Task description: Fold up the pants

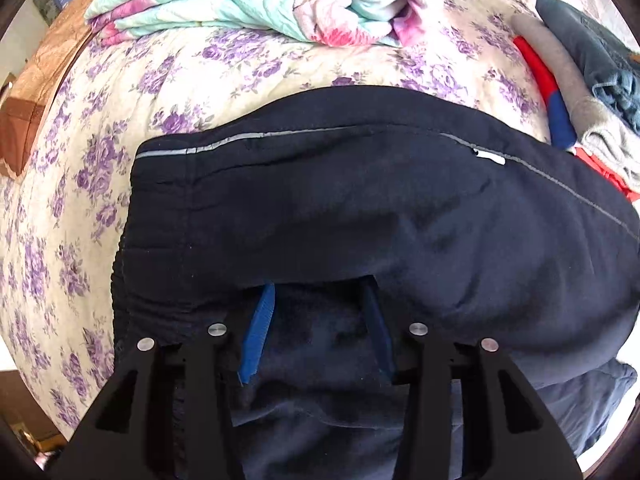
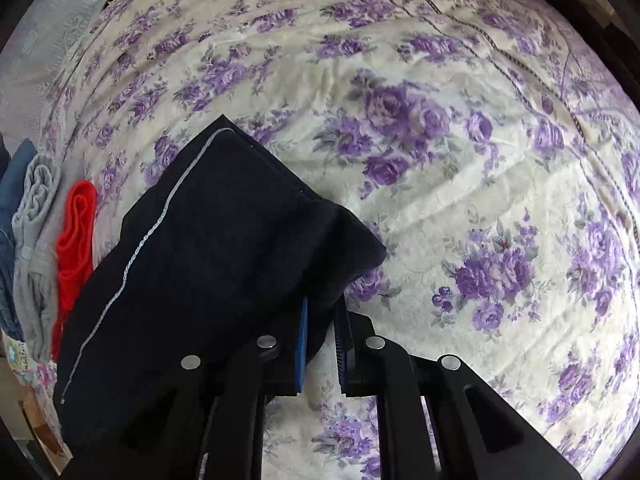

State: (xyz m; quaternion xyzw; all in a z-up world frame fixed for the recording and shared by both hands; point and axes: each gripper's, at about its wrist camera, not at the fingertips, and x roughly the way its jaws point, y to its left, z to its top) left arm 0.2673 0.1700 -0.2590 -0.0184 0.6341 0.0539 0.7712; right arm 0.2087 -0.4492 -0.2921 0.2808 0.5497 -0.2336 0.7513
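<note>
We are looking at one pair of dark navy pants (image 1: pixel 360 208), lying across the bed (image 1: pixel 120 128) with a thin grey piping line running along the side seam. The left hand-held gripper (image 1: pixel 320 304) is sitting with its two blue-padded fingers (image 1: pixel 258 332) spread wide, their tips tucked under a fold of the navy fabric; whether it is actually pinching any cloth we cannot tell. The right hand-held gripper (image 2: pixel 324 320) is clamping the edge of the pants (image 2: pixel 224 240) between its near-closed fingers, and the fabric is draping from there toward the left of the right wrist view.

Beside the pants we are counting four other garments in a row: one red-and-blue piece (image 1: pixel 548 92), one grey piece (image 1: pixel 576 92), one dark blue denim piece (image 1: pixel 600 60) and one orange-red piece (image 2: pixel 76 240). Beyond the pants, one crumpled quilt (image 1: pixel 256 4) in mint and pink is lying at the far side of the bed.

The bed is wearing a cream cover printed with purple roses, slightly wrinkled. Left of the pants, a brown padded bed edge (image 1: pixel 44 76) is showing.
</note>
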